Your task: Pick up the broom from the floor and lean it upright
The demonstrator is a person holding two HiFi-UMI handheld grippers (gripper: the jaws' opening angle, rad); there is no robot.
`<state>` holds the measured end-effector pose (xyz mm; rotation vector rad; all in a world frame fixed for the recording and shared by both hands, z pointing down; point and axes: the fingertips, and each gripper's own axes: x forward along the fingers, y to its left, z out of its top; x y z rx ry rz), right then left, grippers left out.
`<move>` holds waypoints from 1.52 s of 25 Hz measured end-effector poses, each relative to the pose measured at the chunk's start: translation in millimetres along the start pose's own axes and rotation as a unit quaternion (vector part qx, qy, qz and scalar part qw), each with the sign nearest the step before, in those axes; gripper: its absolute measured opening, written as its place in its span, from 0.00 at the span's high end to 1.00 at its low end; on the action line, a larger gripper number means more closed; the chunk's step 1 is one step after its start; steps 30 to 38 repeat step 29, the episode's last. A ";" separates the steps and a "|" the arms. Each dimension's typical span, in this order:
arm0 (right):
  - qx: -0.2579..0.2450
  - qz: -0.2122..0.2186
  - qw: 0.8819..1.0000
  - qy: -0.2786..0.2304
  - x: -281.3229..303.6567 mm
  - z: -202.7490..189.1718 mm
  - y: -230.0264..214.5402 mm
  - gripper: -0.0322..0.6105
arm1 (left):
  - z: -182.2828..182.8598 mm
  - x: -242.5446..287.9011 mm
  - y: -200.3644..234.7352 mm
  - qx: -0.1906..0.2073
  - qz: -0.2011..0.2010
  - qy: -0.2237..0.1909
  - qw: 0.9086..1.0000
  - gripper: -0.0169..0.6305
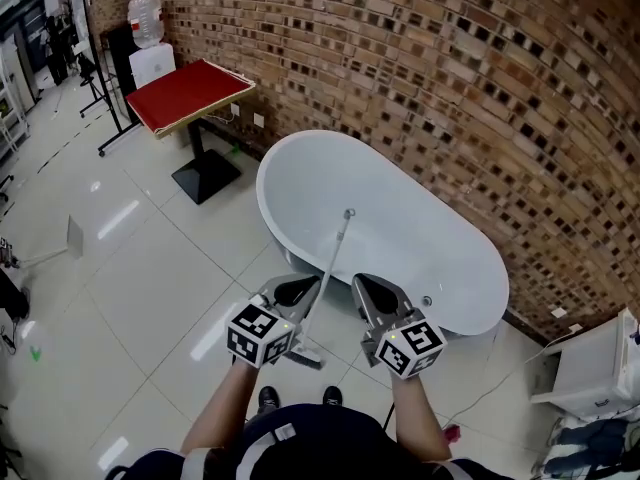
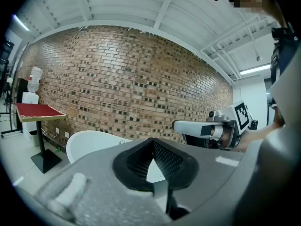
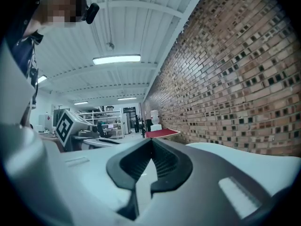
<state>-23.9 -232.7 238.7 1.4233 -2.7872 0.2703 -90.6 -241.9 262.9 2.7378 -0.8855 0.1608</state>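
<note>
Left gripper point(image 2: 153, 142): jaws clenched tip to tip, nothing between them. Right gripper point(image 3: 151, 142): likewise closed on nothing. We hold both about level, side by side, in front of the white bathtub point(image 1: 272, 173). The broom point(image 1: 331, 265) stands between the two grippers, just beside the left one. Its head is on the tiled floor point(image 1: 150, 268) by our feet, and its handle slants up across the tub's near rim, top end over the basin. Inside the basin is a small round fitting point(image 1: 427, 301). Farther off are a red table point(image 1: 190, 93) and a water bottle point(image 1: 146, 18) on its dispenser.
</note>
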 end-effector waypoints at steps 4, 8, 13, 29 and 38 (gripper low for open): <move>-0.004 0.006 1.000 0.000 0.3 3.2 0.1 0.95 | -0.8 -0.8 -2.6 0.000 0.005 0.003 1.000 0.97; -0.006 0.010 1.000 0.001 1.2 3.9 -1.7 0.95 | -2.2 -1.5 -0.7 0.002 0.008 0.002 1.000 0.97; -0.007 0.010 1.000 0.001 -0.4 8.6 -4.8 0.95 | -1.6 -1.1 -1.6 -0.002 0.007 0.007 1.000 0.97; -0.013 0.003 1.000 -0.001 -2.2 7.3 -7.7 0.95 | -11.0 -3.0 -1.6 -0.009 0.002 0.011 1.000 0.97; -0.013 0.003 1.000 -0.001 -2.2 7.3 -7.7 0.95 | -11.0 -3.0 -1.6 -0.009 0.002 0.011 1.000 0.97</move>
